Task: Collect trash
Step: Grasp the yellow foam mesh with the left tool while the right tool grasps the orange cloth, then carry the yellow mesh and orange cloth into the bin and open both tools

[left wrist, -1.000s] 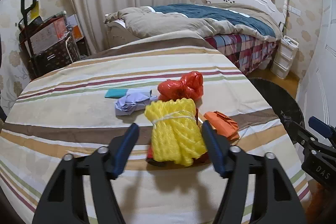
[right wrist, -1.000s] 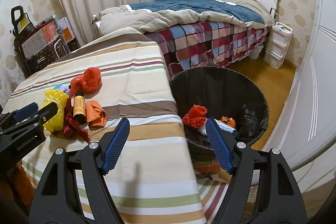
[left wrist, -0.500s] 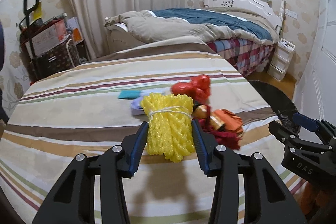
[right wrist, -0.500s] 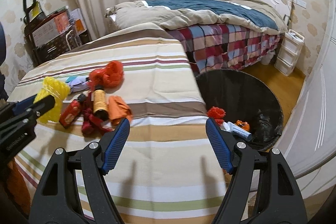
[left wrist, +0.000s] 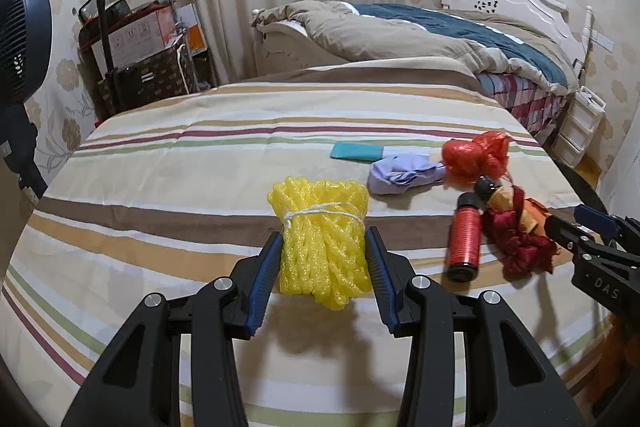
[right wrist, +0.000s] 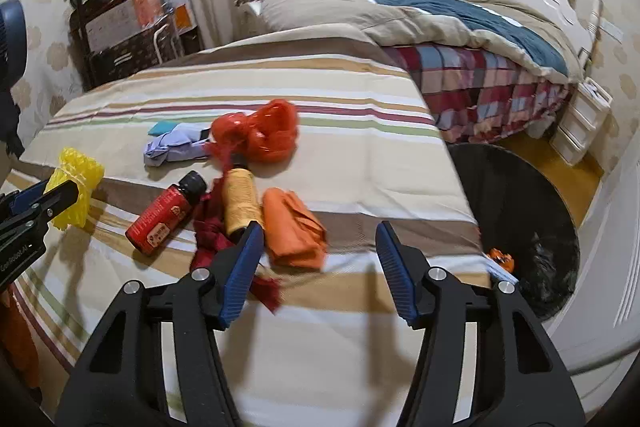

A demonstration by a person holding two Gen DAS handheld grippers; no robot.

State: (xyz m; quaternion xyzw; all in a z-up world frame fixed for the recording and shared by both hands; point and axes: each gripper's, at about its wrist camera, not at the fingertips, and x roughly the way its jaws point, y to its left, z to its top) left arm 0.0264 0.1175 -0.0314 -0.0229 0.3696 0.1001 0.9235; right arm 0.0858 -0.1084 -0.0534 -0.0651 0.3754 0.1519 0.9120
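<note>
Left wrist: left gripper (left wrist: pixel 323 259) clamps yellow net bundle (left wrist: pixel 322 241), long axis fwd.

foam net bundle (left wrist: pixel 322 241) on table (left wrist: pixel 200 163), between left claw (left wrist: pixel 322 269) fingers | two bottles (right wrist: pixel 168 213) right of it | trash bin (right wrist: pixel 520 211) beside table's right edge

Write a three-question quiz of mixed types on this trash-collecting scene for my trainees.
1. True or false: the left gripper is shut on the yellow bundle.
2. Which item lies nearest the open right gripper? A) orange cloth B) teal packet C) red bag
3. Fill in: the black bin stands on the floor beside the ____ tablecloth.

Key: 1 true; 2 A; 3 striped
</note>
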